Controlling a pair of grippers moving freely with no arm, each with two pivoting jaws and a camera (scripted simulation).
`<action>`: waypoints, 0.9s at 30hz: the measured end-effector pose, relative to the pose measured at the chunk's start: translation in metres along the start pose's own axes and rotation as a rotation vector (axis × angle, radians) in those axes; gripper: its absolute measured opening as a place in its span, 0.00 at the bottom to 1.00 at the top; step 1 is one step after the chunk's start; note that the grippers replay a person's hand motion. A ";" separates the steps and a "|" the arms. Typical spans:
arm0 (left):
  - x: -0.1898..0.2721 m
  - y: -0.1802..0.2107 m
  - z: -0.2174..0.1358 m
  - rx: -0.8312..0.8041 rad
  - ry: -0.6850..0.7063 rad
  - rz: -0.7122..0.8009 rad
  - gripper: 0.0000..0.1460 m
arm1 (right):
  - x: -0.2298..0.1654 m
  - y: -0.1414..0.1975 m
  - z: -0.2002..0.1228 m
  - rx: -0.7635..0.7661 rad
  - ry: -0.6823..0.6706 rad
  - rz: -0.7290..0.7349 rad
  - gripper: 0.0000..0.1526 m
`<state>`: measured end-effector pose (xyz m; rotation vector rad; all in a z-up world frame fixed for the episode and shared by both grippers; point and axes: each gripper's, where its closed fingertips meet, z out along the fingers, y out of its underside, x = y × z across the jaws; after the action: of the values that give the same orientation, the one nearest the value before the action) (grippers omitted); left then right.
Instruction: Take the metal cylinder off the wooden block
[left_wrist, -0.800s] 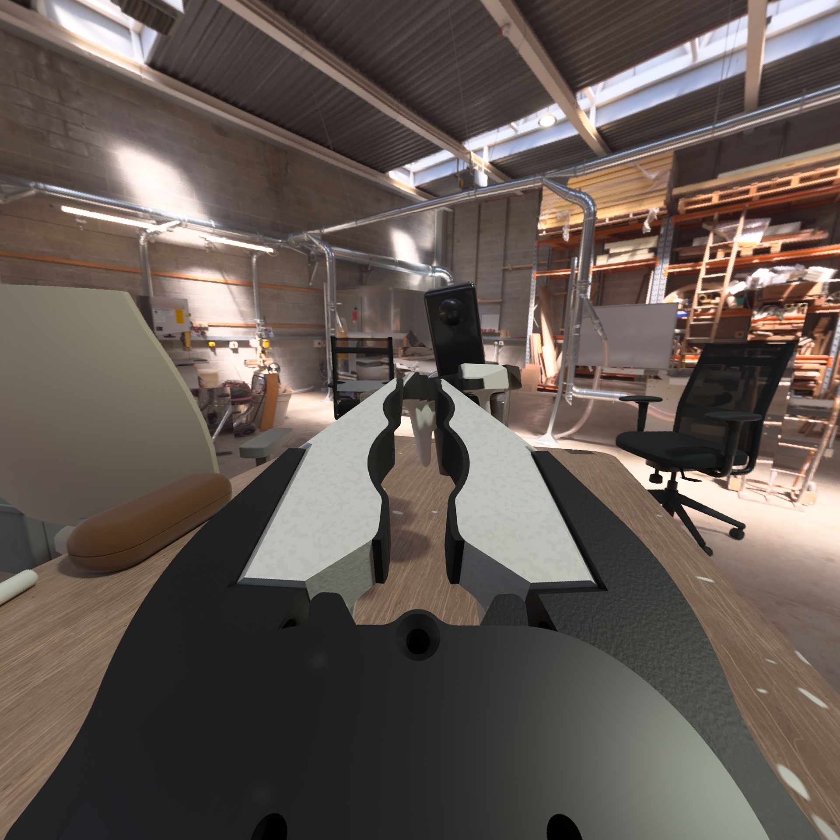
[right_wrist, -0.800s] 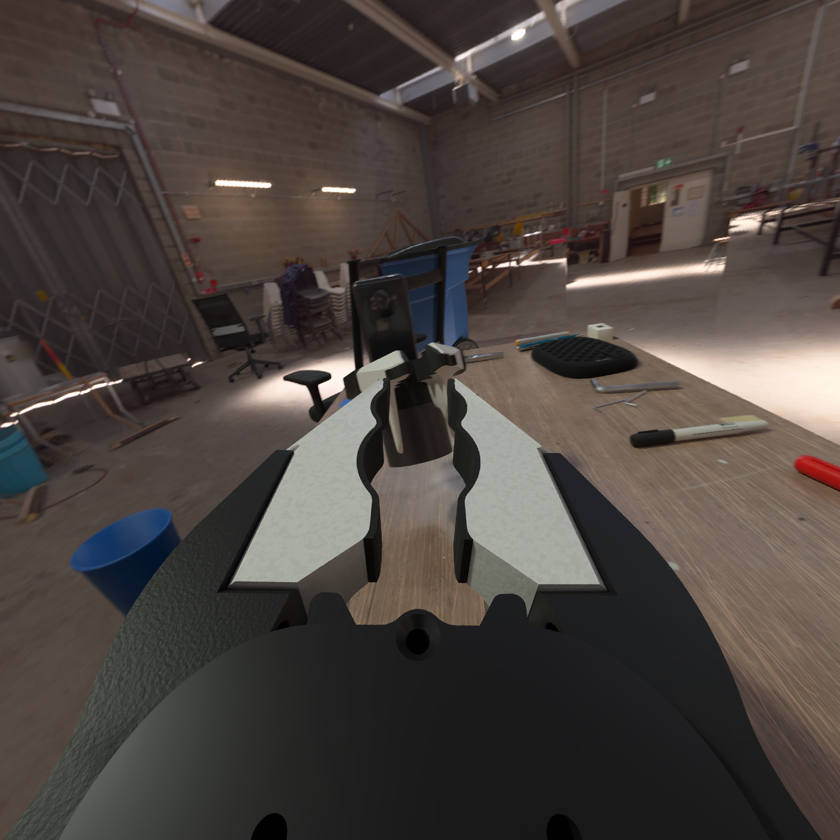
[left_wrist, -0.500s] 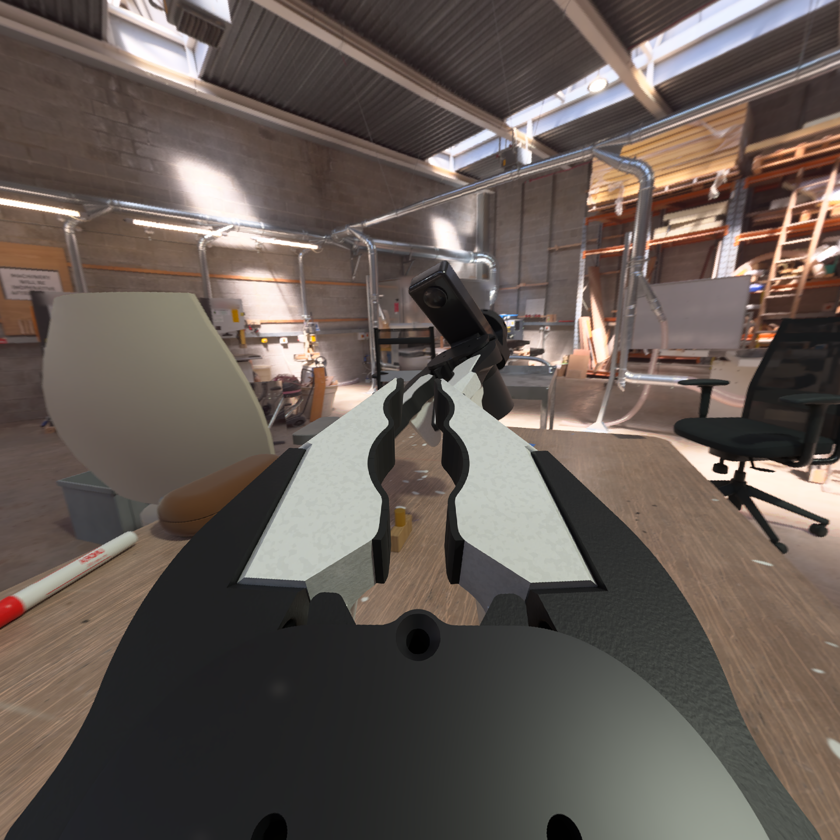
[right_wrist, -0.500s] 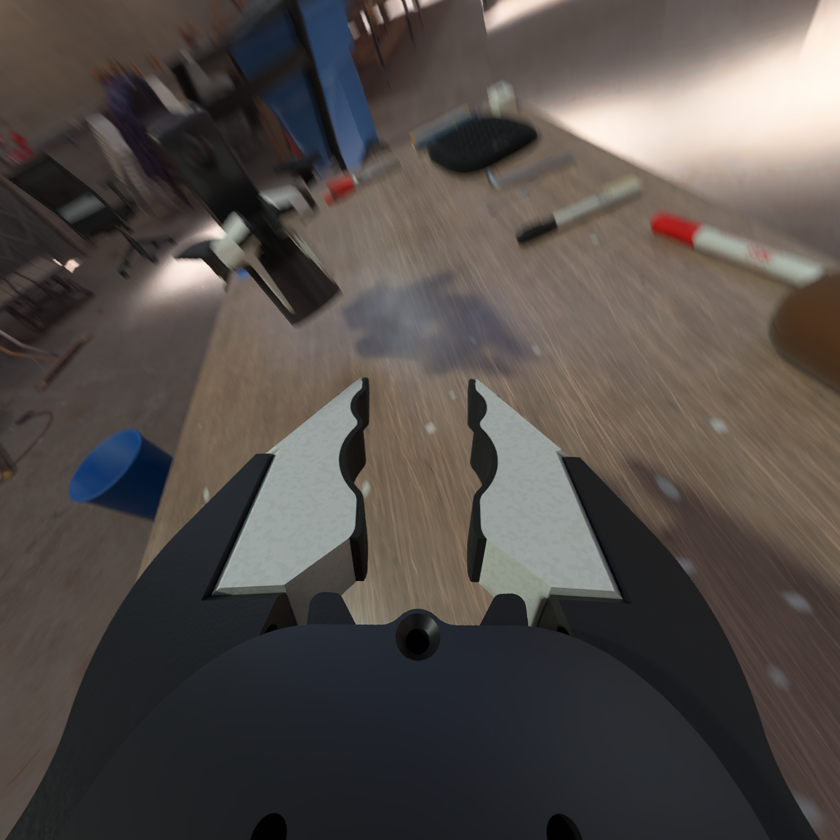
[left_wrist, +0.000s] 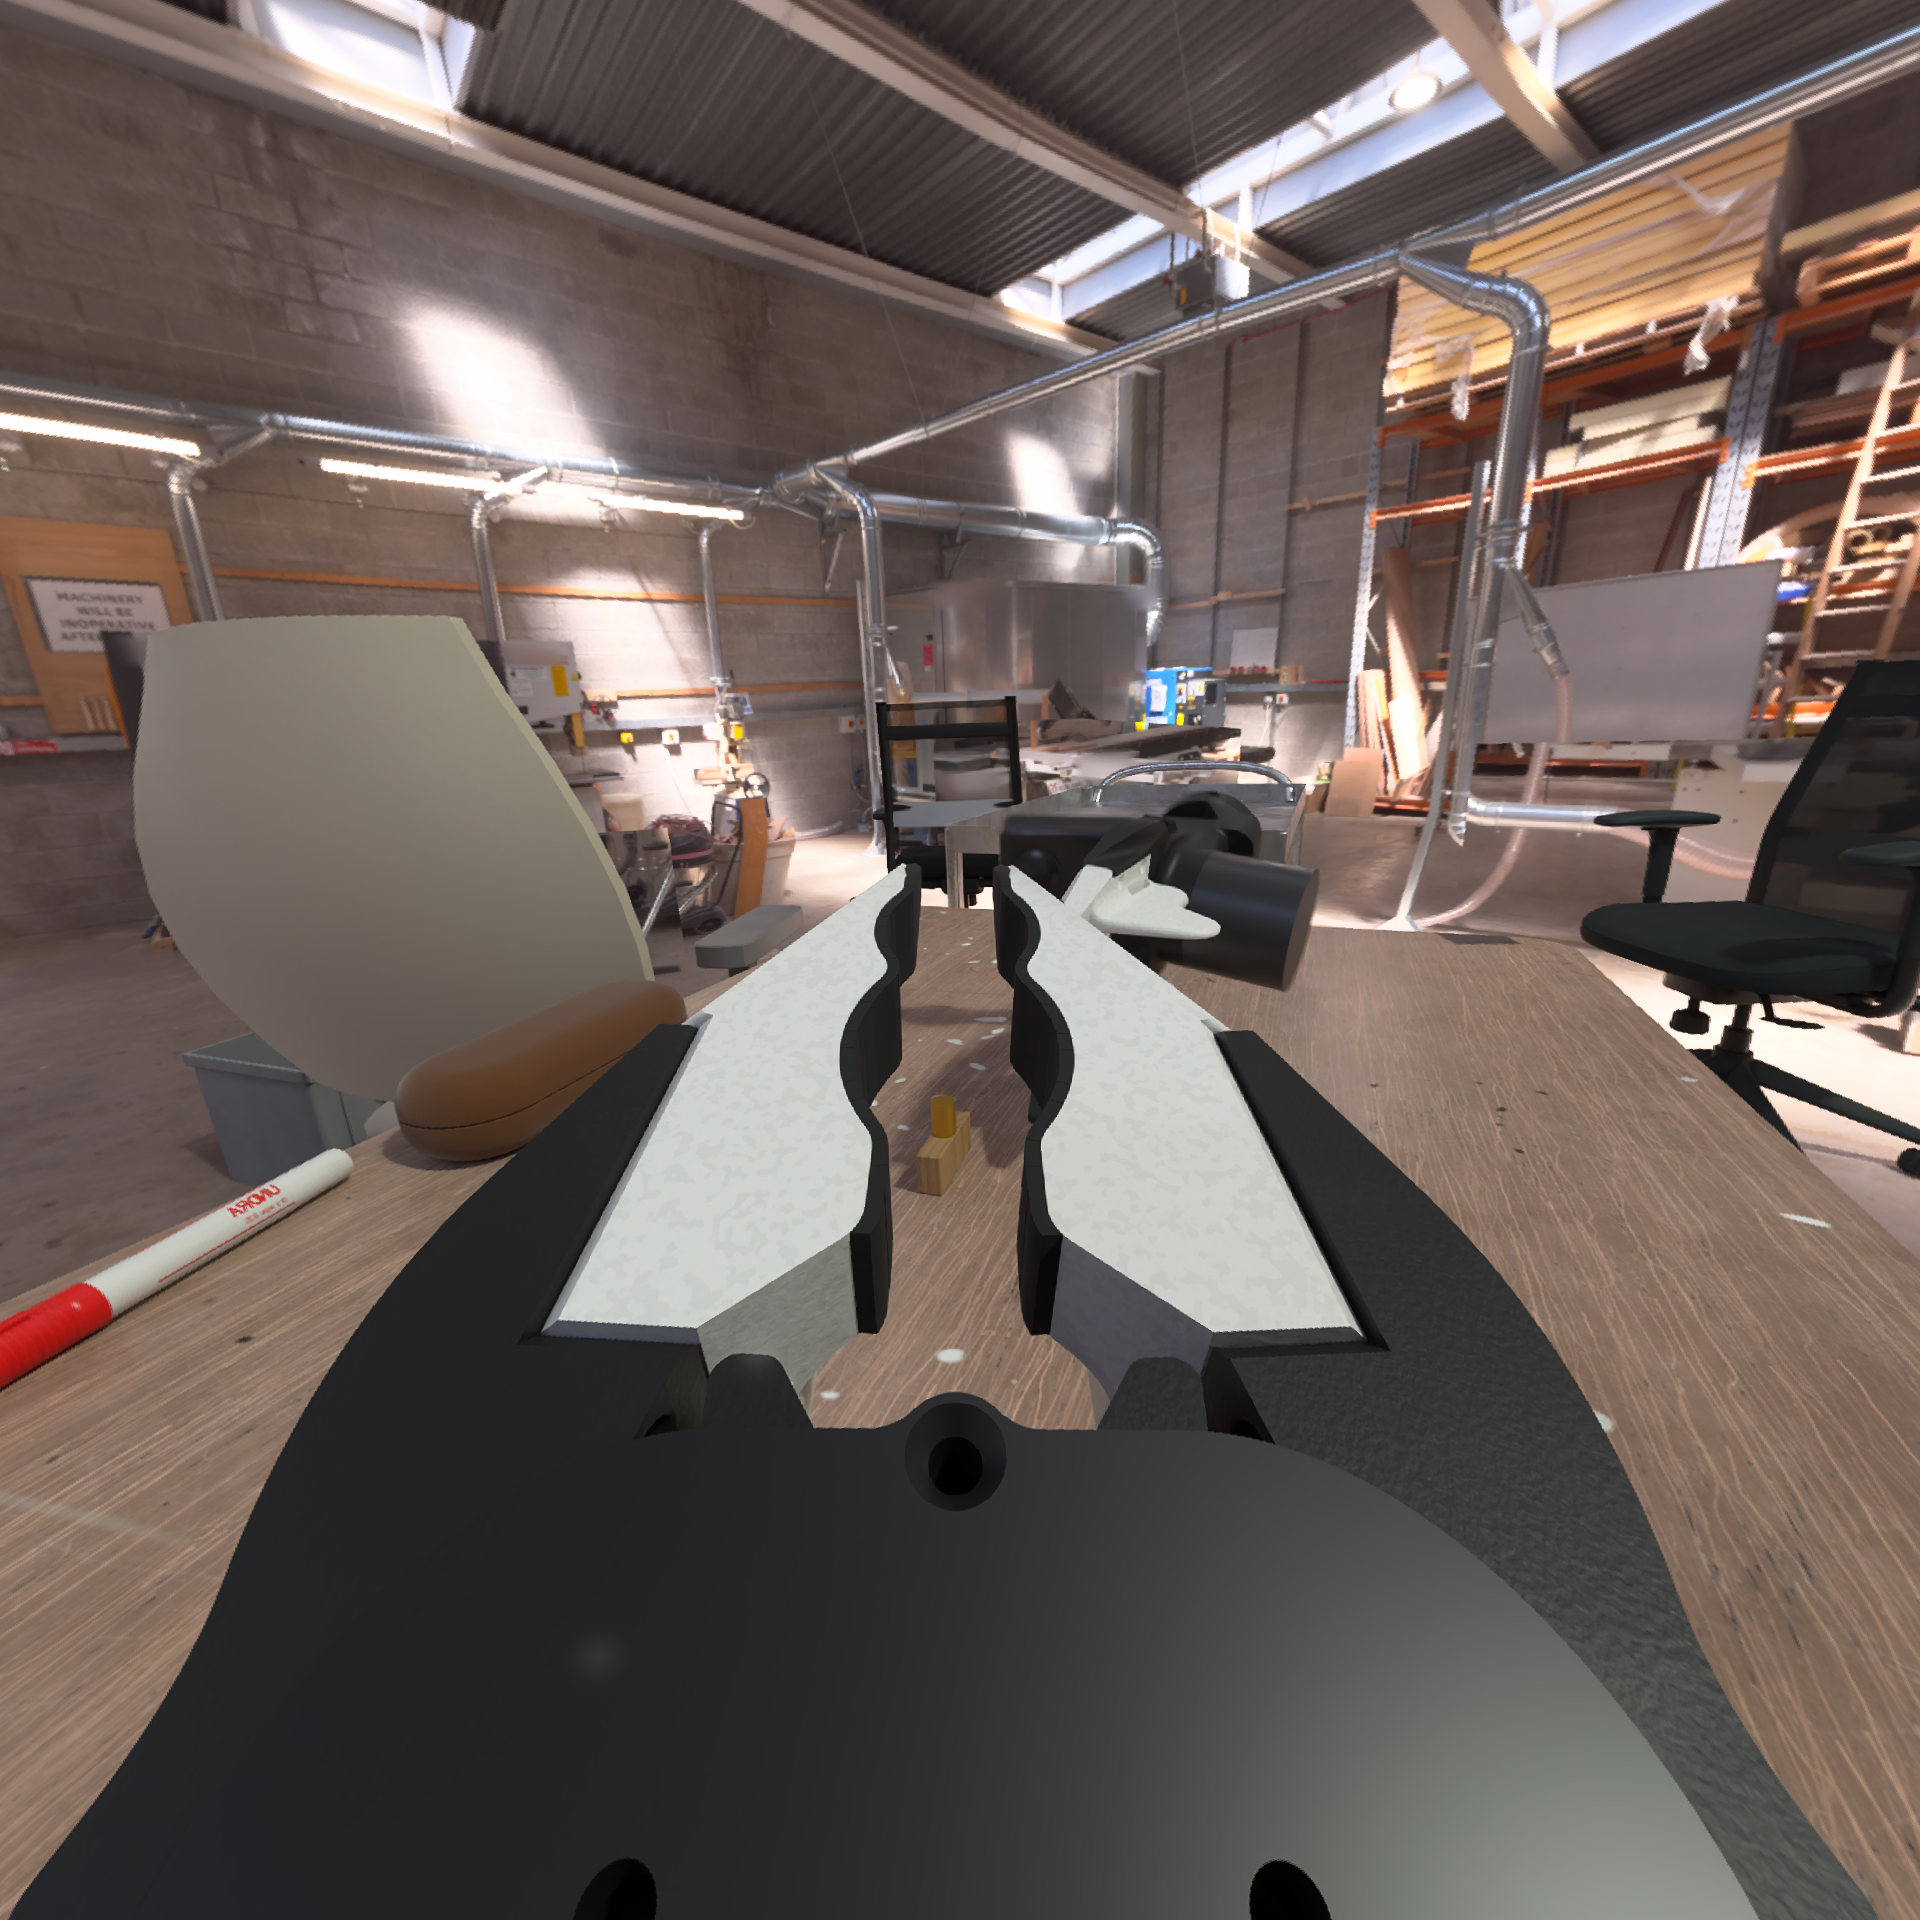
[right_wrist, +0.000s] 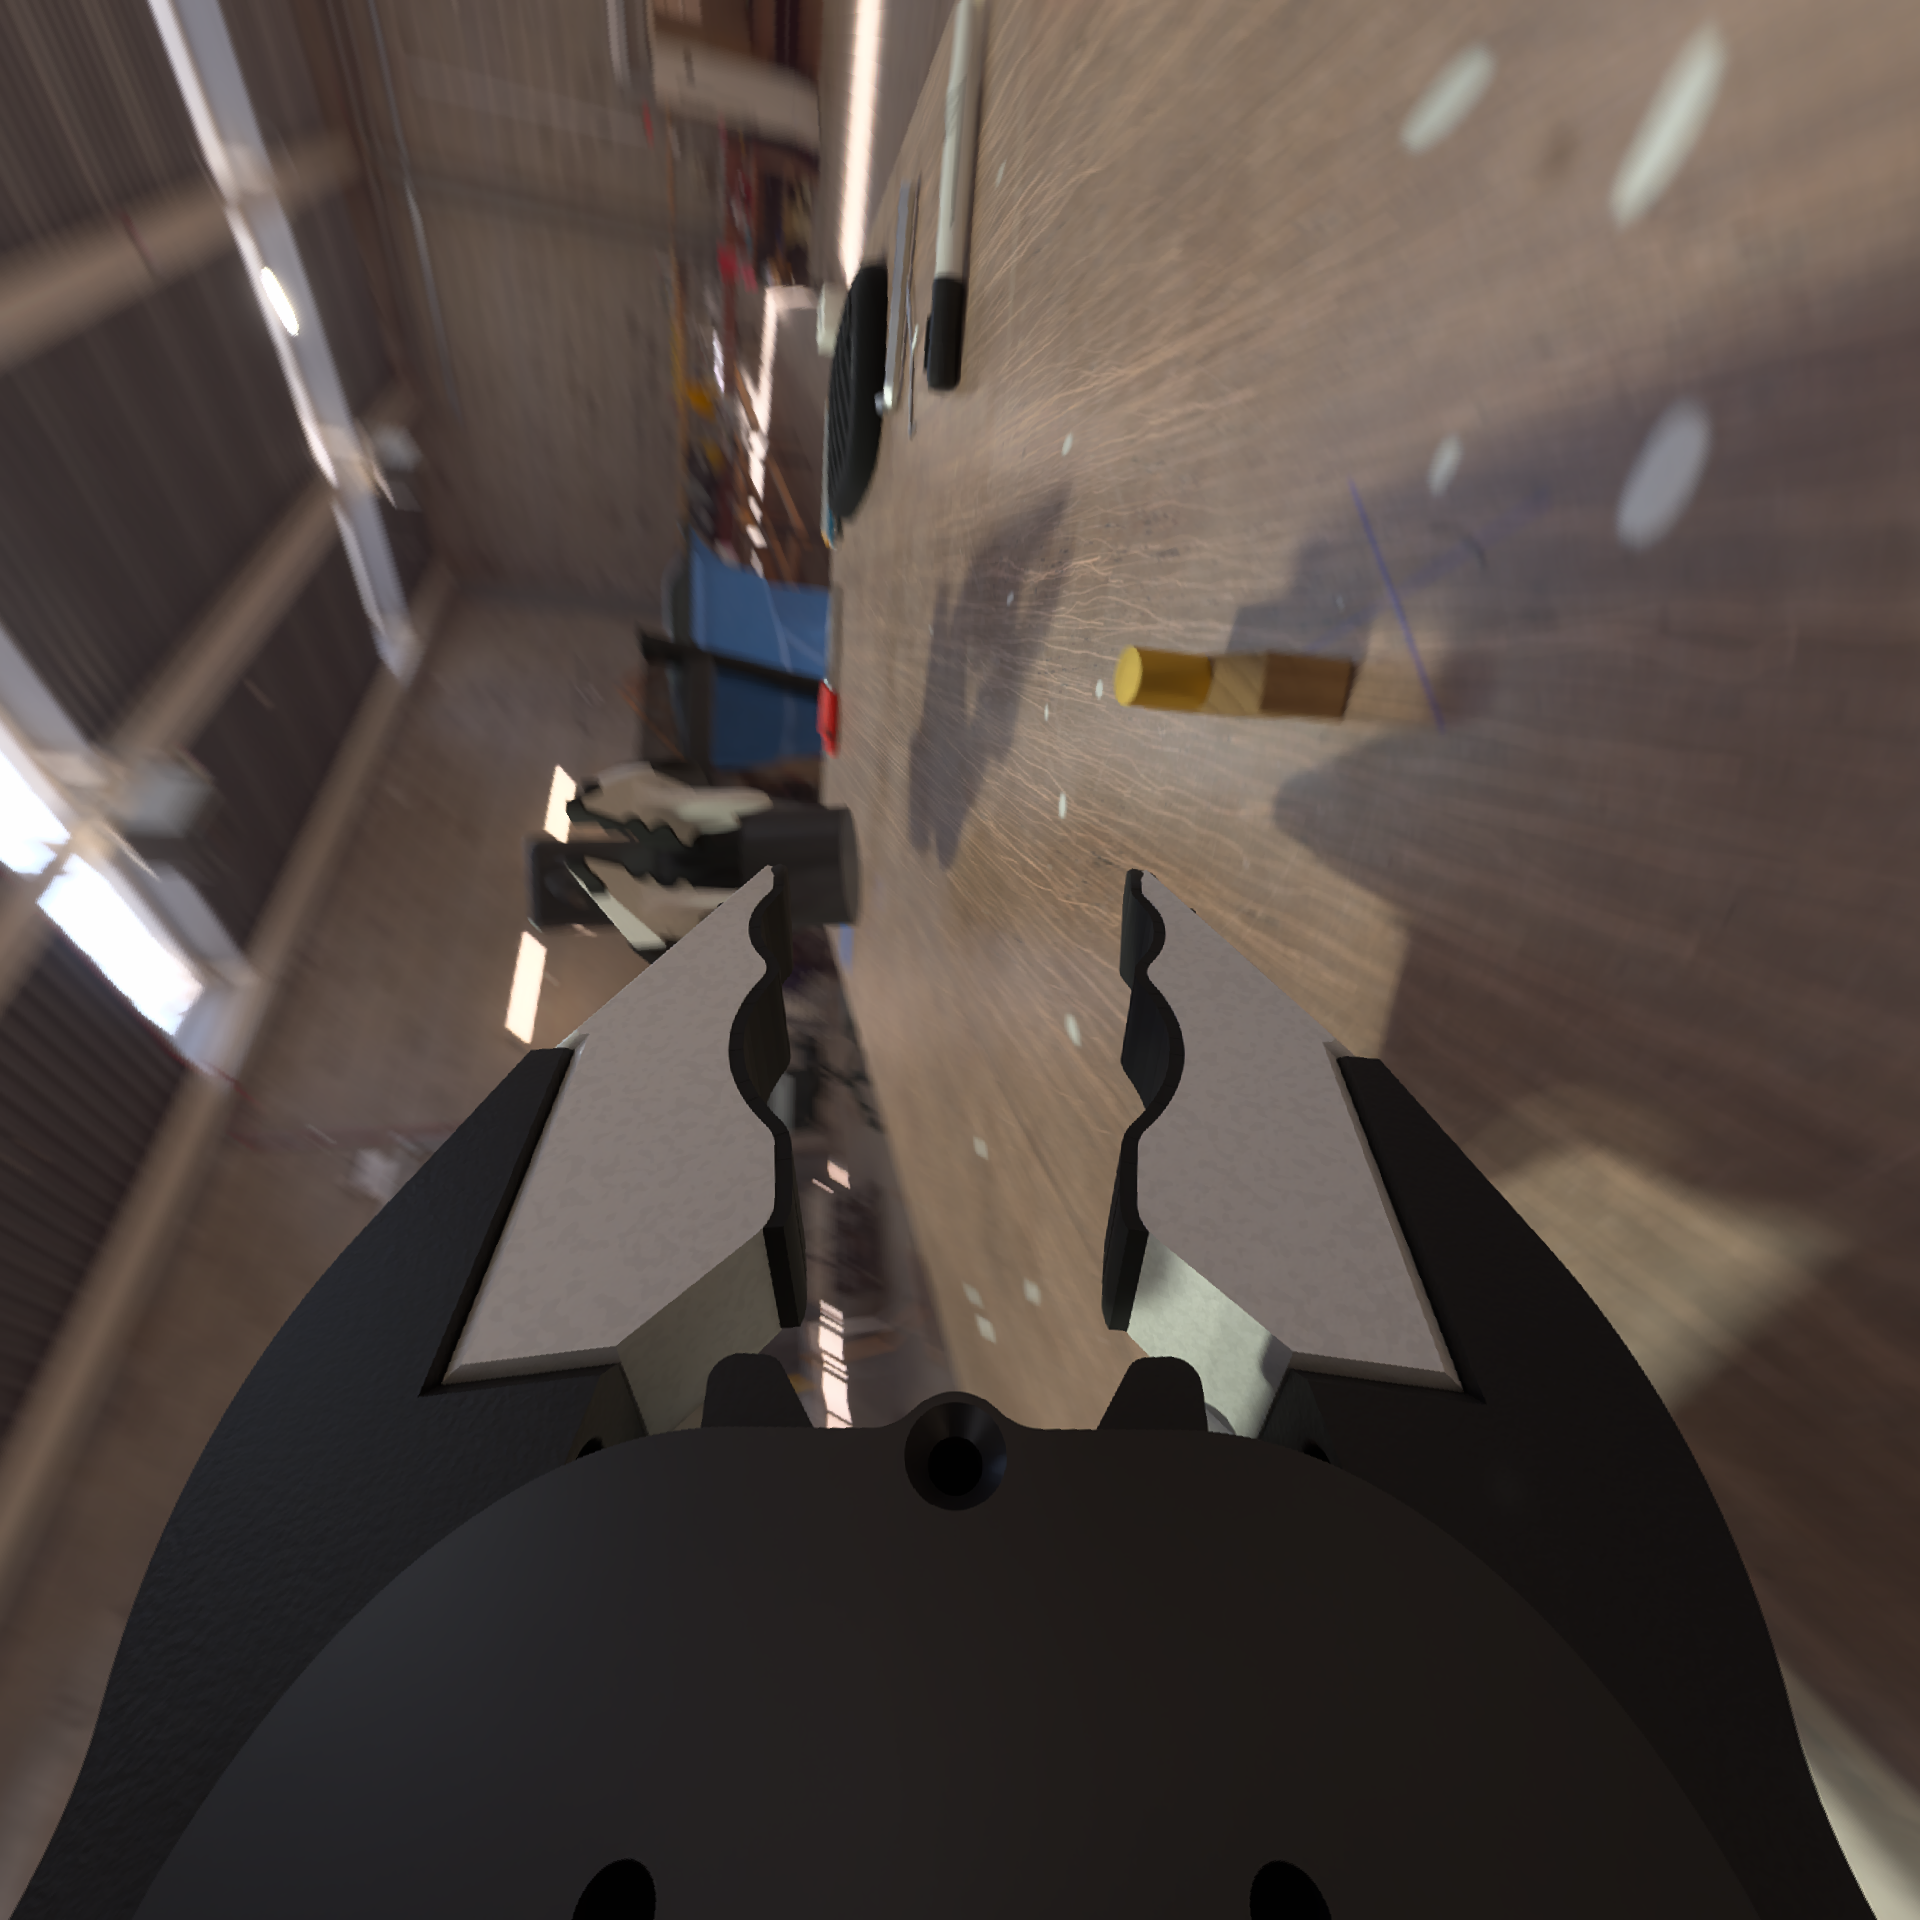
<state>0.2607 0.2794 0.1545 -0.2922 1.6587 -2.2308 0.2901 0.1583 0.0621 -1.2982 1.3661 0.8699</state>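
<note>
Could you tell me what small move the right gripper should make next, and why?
Probably swing the right gripper across to straddle the metal cylinder: its jaws are open and empty, and the cylinder stands on the wooden block, off to one side.

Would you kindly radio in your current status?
Left gripper and right gripper open, empty. Metal cylinder on wooden block, untouched. Nothing in the way.

Premises are a woodworking workshop in an industrial hall: bare blockwork walls (left_wrist: 644, 343), a corrugated metal roof on exposed beams (left_wrist: 831, 114), and galvanised extraction ducting (left_wrist: 1039, 514) along the walls. Orange pallet racking (left_wrist: 1621, 436) at right carries boards and timber, with a wooden ladder (left_wrist: 1870, 540) against it. Machinery lines the far wall, beyond a wood-grain worktable (left_wrist: 1455, 1091) and a black office chair (left_wrist: 1787, 914).
</note>
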 end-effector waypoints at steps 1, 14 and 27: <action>0.000 0.001 0.000 0.000 0.003 -0.005 0.09 | 0.002 0.002 0.003 0.039 -0.018 0.082 0.42; -0.003 0.001 -0.010 0.060 -0.010 -0.055 0.09 | 0.020 -0.037 -0.005 -0.159 0.756 -1.707 0.36; 0.001 0.000 -0.008 0.082 0.031 -0.088 0.09 | 0.053 -0.032 0.018 -0.785 0.540 -1.538 0.24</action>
<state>0.2566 0.2864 0.1519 -0.3176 1.5940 -2.3723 0.3296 0.1580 0.0113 -2.6566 -0.0374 -0.1359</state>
